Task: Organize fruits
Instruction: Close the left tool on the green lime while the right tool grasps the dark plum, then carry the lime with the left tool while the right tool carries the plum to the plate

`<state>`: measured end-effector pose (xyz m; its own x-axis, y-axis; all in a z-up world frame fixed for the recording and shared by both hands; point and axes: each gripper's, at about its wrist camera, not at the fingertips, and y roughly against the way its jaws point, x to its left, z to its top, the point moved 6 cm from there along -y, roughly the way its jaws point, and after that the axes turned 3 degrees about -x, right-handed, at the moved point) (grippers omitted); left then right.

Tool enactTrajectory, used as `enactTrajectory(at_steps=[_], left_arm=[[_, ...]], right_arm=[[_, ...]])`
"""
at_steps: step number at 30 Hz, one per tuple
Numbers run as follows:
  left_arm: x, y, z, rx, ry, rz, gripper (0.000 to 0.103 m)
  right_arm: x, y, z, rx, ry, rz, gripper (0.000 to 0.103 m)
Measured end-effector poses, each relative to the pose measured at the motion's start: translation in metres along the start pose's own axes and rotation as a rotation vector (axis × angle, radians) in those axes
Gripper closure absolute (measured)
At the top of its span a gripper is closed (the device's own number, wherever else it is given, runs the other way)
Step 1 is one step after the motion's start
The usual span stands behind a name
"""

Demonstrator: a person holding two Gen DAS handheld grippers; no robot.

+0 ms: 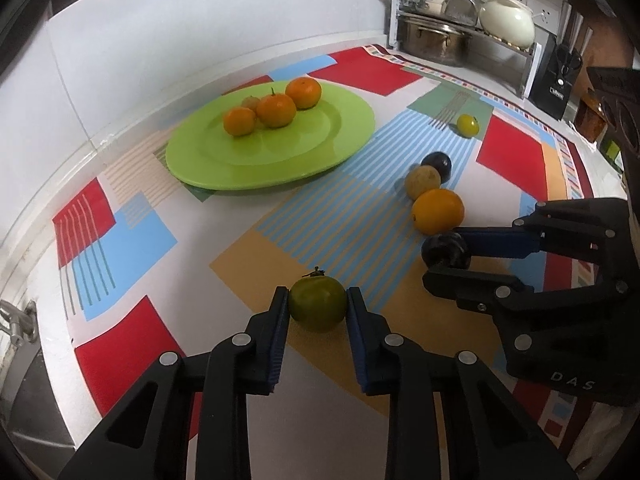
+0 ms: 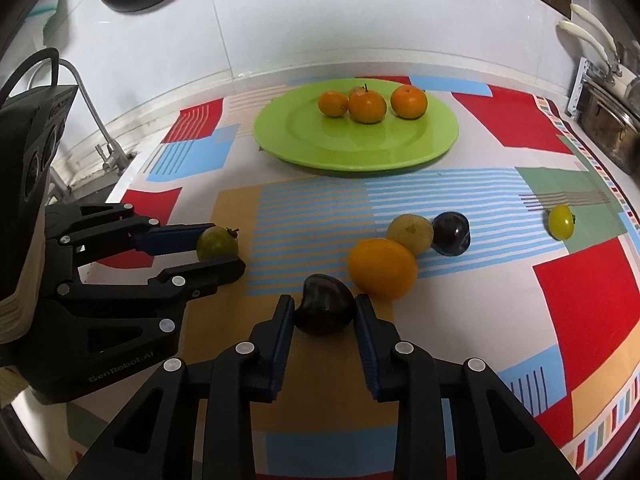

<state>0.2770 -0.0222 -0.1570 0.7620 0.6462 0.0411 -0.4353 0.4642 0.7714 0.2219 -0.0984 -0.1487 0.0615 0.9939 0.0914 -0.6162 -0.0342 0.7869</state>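
My left gripper [image 1: 318, 304] is shut on a green tomato [image 1: 317, 303] low over the patterned cloth; the right wrist view shows the same gripper [image 2: 222, 249] and tomato [image 2: 216, 243] at the left. Both pads of my right gripper [image 2: 325, 312] press on a dark plum [image 2: 326, 310], which the left wrist view shows at the right [image 1: 446, 251]. An orange [image 2: 382, 269], a tan fruit [image 2: 410, 234], a second dark plum [image 2: 451, 233] and a yellow tomato [image 2: 561, 222] lie on the cloth. The green plate [image 2: 320, 144] holds three tangerines [image 2: 366, 106].
The colourful cloth [image 2: 592, 304] covers the counter. A faucet [image 2: 92, 120] stands at the left edge, with a sink [image 1: 36, 392] below. A rack with pots [image 1: 436, 38], a white kettle [image 1: 508, 20] and a knife block [image 1: 558, 76] stand at the back right.
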Motion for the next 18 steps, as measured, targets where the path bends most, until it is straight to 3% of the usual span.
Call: enactTrajectory(at_steps=[18], left_arm=[[-0.002,0.052,0.017,-0.090,0.113,0.095,0.075]], right_arm=[[0.008,0.039,0.021,-0.089,0.076,0.060,0.071]])
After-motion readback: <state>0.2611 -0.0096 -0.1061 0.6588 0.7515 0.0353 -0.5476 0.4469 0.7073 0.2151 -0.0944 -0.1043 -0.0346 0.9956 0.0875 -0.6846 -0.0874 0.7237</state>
